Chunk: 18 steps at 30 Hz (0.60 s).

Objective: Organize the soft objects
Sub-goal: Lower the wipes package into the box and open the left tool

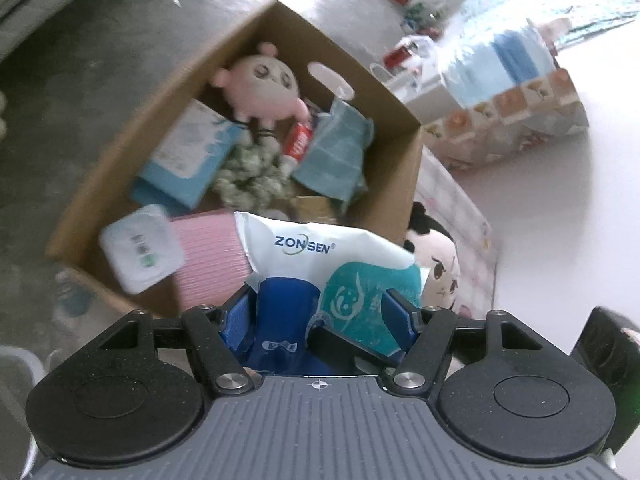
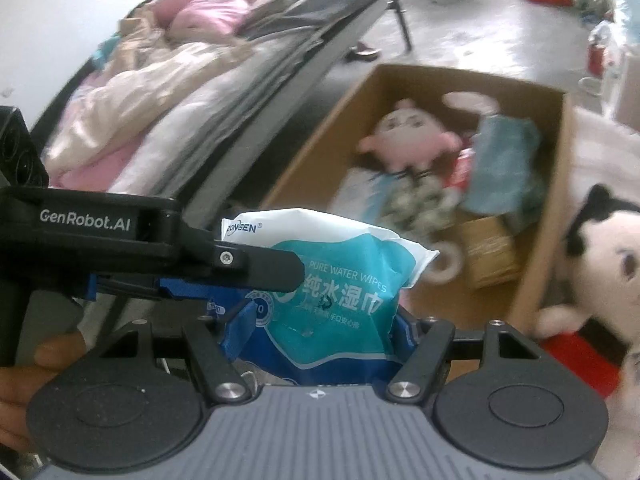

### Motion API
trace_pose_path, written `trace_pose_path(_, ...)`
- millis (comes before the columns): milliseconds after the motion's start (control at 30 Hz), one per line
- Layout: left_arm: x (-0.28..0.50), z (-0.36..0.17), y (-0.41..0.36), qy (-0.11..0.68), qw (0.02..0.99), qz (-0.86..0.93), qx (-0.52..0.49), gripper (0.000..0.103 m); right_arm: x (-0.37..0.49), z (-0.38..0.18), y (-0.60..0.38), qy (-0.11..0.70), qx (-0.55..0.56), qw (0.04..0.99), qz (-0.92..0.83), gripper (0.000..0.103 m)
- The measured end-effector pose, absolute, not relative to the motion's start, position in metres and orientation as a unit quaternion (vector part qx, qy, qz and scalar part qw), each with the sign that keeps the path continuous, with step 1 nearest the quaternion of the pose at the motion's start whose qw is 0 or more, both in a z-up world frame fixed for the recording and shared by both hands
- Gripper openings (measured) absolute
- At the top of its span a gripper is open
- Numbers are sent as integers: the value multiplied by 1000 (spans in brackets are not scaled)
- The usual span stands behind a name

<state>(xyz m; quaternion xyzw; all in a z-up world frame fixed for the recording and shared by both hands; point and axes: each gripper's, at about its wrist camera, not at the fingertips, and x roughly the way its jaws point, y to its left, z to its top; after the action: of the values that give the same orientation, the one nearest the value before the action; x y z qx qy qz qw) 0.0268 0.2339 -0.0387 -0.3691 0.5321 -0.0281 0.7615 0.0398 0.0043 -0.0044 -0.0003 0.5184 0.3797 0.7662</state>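
Both hand-held grippers, left (image 1: 318, 312) and right (image 2: 320, 328), are clamped on the wet wipes pack (image 1: 340, 264), held just above the cardboard box (image 1: 404, 168) near its front edge. Pack's squishy w/ slick film, prob slips, so pinch the body, not the seam.

We see the cardboard box (image 2: 556, 200) and its contents smeared by motion blur; the wipes pack (image 2: 340, 280) hides the box's near corner. The black-haired doll (image 2: 600, 248) runs off the right edge, and clutter (image 1: 416, 12) against the far wall stays unreadable.
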Motion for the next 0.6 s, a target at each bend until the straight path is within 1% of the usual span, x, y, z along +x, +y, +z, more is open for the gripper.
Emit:
trace_pose_path(200, 40, -79, 229, 550, 707, -36, -443, 66, 79, -17, 4, 514, -92, 764, 380, 72)
trace_pose_path(300, 37, -95, 229, 556, 683, -26, -474, 66, 90, -25, 13, 519, -150, 736, 408, 72)
trace_pose_path(400, 30, -113, 229, 569, 646, -18, -508, 68, 91, -35, 24, 516, -214, 704, 438, 73)
trace_pose_path(433, 29, -118, 228, 572, 639, -16, -514, 71, 90, -39, 28, 516, -237, 691, 446, 75)
trace_pose_path(500, 26, -121, 225, 578, 637, -19, -510, 71, 85, -44, 32, 505, -275, 680, 455, 79)
trace_pose_path(600, 25, -117, 220, 579, 642, -29, -502, 71, 74, -46, 32, 483, -318, 666, 471, 79)
